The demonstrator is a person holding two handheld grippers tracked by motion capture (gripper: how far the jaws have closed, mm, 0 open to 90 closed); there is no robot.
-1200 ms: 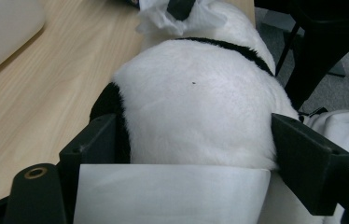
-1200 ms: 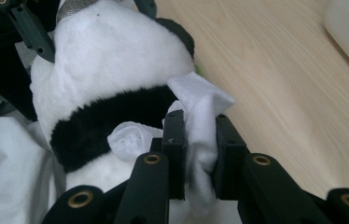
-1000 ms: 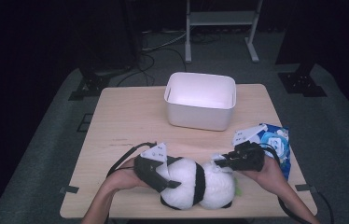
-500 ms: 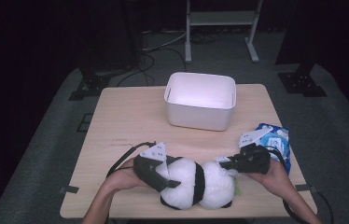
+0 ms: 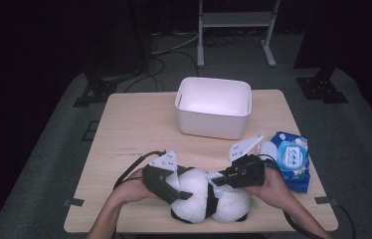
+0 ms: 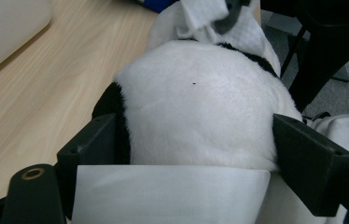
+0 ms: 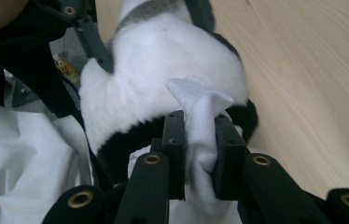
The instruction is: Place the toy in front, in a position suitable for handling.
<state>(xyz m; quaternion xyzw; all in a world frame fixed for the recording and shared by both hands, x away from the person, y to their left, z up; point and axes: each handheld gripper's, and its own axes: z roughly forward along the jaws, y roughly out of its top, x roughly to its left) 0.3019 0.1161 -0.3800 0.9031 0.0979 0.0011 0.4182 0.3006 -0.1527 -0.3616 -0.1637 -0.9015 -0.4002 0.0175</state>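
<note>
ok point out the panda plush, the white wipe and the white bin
panda plush (image 6: 200,107), left gripper view, on its white furry body
white wipe (image 7: 200,116), right gripper view, on the fold pinched between the right tool's jaws
white bin (image 5: 213,124), high view, on its front wall

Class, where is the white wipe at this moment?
In the right gripper view the white wipe is pinched between the right tongs, against the plush panda at the table's near edge.
</note>
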